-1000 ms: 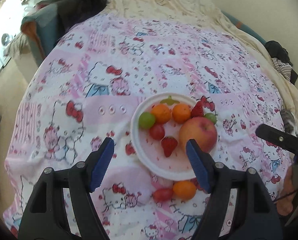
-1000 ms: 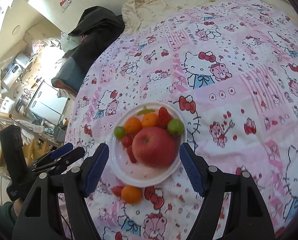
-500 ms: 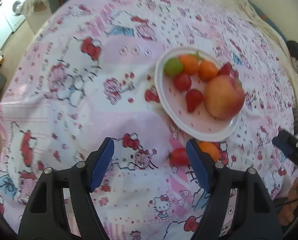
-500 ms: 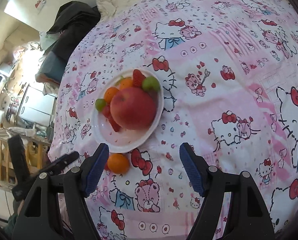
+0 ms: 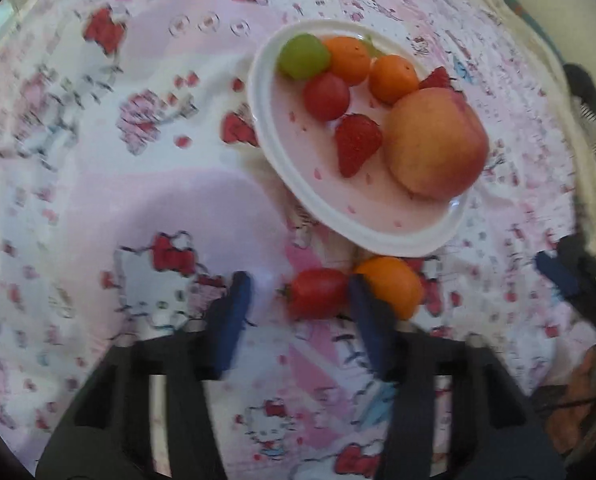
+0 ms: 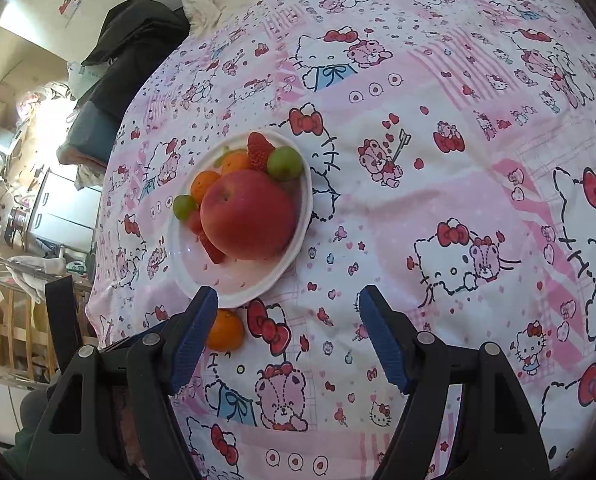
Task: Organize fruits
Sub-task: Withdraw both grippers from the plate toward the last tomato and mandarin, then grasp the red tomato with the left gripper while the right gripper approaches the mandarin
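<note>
Left jaws are spread apart, nothing clamped – the left gripper is set low over the cloth with a red cherry tomato lying between the blue pads, close against the right-hand pad and clear of the left one. Whether the pad actually touches the tomato cannot be told; the view is blurred. Just right of that pad a small orange is seen on the bedsheet, touching or nearly touching the tomato.

Just beyond both, a white plate is seen loaded: an apple, two strawberries, two more small oranges, a red tomato and two green fruits.

Right jaws are also spread and empty – the right gripper is held above the sheet, near side of the plate, with the loose orange partly hidden behind its left pad.

Step judged in hand: pick-up of the loose tomato by the left gripper, for transfer to the plate; two fruits remain off it. Next move calls for the jaws to be centred on the tomato, so the orange is not nudged, then closed gently – soft, round skin is likely to slip or bruise.
</note>
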Motion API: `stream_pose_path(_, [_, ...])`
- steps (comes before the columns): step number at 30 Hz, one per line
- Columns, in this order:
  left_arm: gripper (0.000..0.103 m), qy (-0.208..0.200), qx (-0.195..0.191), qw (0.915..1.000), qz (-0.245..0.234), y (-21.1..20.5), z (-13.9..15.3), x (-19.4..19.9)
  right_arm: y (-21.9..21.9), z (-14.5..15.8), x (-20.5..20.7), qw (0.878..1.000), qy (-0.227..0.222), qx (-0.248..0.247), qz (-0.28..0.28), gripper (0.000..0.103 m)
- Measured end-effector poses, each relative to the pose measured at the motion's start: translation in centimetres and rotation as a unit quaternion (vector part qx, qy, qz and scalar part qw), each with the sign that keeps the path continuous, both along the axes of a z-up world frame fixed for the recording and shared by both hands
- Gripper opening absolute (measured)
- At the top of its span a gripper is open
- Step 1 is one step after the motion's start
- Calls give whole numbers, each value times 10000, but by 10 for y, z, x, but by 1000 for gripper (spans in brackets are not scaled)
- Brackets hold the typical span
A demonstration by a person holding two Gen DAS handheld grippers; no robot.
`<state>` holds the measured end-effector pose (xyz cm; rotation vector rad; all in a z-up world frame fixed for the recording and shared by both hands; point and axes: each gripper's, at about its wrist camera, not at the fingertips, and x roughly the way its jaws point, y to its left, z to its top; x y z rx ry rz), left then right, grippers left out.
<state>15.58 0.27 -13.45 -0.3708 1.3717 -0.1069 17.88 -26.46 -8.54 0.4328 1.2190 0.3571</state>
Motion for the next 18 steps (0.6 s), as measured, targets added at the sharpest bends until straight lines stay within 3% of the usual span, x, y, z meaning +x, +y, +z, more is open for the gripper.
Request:
stream_pose_path(2, [30, 23, -104, 9999, -53, -2, 2, -1, 2, -1, 0, 10000, 1, -24, 29, 76])
stream_pose_path(7, [26, -28, -32, 9998, -187, -8, 6, -2, 3, -1, 0, 10000, 2, -71, 52, 76])
stream_pose_path(9, [17, -79, -69, 9999, -110, -2, 13, 0, 2, -1, 0, 10000, 3, -67, 34, 76])
stream_pose_path(10, [8, -103, -65, 9999, -80, 2, 18, -1, 1, -1, 0, 10000, -3, -66, 26, 76])
stream_pose_path(13, [8, -139, 107, 9998, 14, 13, 30, -4, 1, -1, -1, 10000, 14, -61, 17, 76])
stream_pose_path(18, [13, -9, -79, 9998, 205, 20, 22, -3, 6, -4, 0, 9999, 55, -123, 95, 76])
